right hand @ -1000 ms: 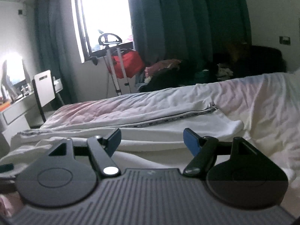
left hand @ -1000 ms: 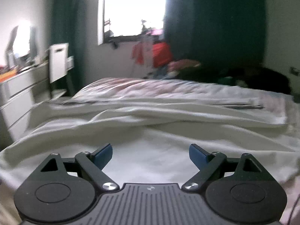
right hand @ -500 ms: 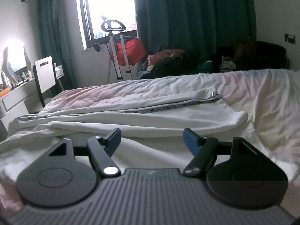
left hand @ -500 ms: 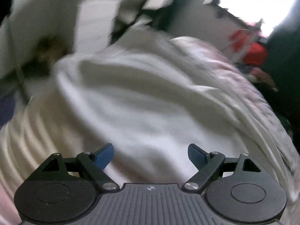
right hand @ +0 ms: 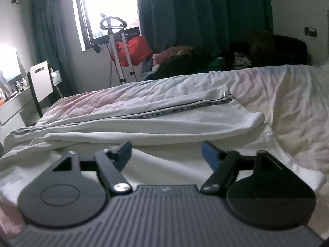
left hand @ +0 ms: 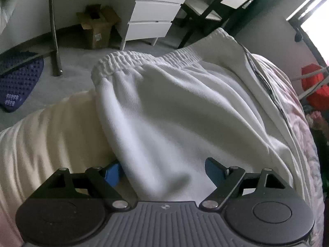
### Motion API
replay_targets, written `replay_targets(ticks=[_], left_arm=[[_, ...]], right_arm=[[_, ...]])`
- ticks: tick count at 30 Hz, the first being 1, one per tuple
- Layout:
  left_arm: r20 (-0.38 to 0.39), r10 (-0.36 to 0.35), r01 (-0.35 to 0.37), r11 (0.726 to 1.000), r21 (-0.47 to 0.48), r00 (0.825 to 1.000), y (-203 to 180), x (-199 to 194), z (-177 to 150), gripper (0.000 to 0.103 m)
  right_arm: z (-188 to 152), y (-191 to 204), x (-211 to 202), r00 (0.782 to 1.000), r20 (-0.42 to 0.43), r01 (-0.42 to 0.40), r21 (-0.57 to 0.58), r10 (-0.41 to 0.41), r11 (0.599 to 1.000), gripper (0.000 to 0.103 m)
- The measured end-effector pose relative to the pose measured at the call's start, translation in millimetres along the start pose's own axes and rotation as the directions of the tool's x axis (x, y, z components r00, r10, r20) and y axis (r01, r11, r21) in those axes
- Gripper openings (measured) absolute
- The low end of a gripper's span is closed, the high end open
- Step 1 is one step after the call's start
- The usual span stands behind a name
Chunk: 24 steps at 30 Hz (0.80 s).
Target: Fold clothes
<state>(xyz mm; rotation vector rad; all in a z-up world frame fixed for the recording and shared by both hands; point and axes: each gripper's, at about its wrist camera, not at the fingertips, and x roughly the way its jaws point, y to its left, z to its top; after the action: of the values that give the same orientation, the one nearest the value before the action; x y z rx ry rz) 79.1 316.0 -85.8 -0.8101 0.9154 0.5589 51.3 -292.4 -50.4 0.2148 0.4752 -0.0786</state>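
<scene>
White trousers [left hand: 174, 107] with an elastic waistband [left hand: 144, 58] and a dark side stripe lie spread on the bed. In the left wrist view my left gripper [left hand: 164, 171] is open right at the near edge of the cloth; the fabric lies between the jaws and partly covers the left blue pad [left hand: 112, 174]. In the right wrist view the trouser legs [right hand: 164, 121] stretch across the bed with the striped seam [right hand: 174, 110] on top. My right gripper [right hand: 166, 154] is open and empty, low over the near cloth.
The bed [right hand: 277, 94] has a pale crumpled cover. Beside it are white drawers [left hand: 152, 20], a cardboard box [left hand: 98, 26], a metal pole [left hand: 53, 26] and a blue mat [left hand: 18, 78] on the floor. A chair [right hand: 41, 82], a clothes pile [right hand: 185, 59] and a red bag [right hand: 133, 49] stand behind.
My left gripper has swung left and down from facing the window to the waistband end, with cloth now between its jaws. My right gripper has moved slightly forward, still open.
</scene>
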Motion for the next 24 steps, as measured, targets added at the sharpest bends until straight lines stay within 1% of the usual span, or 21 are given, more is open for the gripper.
replay_targets(ticks=[3, 5, 8, 11, 13, 14, 16, 19, 22, 24], left_arm=[[0.009, -0.047, 0.048, 0.999, -0.026, 0.999, 9, 4, -2, 0.089], [0.014, -0.067, 0.067, 0.998, -0.004, 0.998, 6, 6, -2, 0.091], [0.019, -0.088, 0.088, 0.996, 0.001, 0.996, 9, 8, -3, 0.091], [0.019, -0.117, 0.117, 0.993, -0.023, 0.993, 10, 13, 0, 0.09], [0.013, -0.129, 0.13, 0.991, -0.034, 0.992, 13, 12, -1, 0.09], [0.012, -0.132, 0.133, 0.99, -0.038, 0.991, 14, 10, -2, 0.09], [0.011, -0.145, 0.146, 0.988, -0.052, 0.989, 17, 6, -3, 0.09], [0.008, -0.179, 0.179, 0.98, -0.088, 0.984, 23, 3, -4, 0.09], [-0.004, -0.235, 0.231, 0.959, -0.164, 0.972, 35, 2, -3, 0.086], [-0.01, -0.274, 0.266, 0.94, -0.216, 0.962, 42, 2, -3, 0.084]], right_arm=[[2, -3, 0, 1.0, 0.004, 0.002, 0.02, -0.002, 1.0, 0.086], [3, -4, 2, 1.0, 0.001, 0.01, 0.033, -0.01, 0.999, 0.086], [3, -6, 5, 0.999, -0.008, 0.033, 0.038, -0.033, 0.999, 0.086], [3, -7, 8, 0.998, -0.025, 0.053, 0.042, -0.052, 0.998, 0.086], [4, -14, 7, 0.998, -0.028, 0.065, 0.07, -0.063, 0.995, 0.086], [5, -21, 6, 0.997, -0.027, 0.068, 0.106, -0.066, 0.992, 0.086], [6, -43, 3, 0.997, -0.033, 0.07, 0.214, -0.064, 0.974, 0.086], [8, -77, -1, 0.997, -0.043, 0.077, 0.368, -0.066, 0.926, 0.086], [4, -113, -2, 0.992, -0.059, 0.126, 0.477, -0.111, 0.87, 0.086], [-1, -135, -1, 0.984, -0.078, 0.179, 0.527, -0.162, 0.831, 0.086]])
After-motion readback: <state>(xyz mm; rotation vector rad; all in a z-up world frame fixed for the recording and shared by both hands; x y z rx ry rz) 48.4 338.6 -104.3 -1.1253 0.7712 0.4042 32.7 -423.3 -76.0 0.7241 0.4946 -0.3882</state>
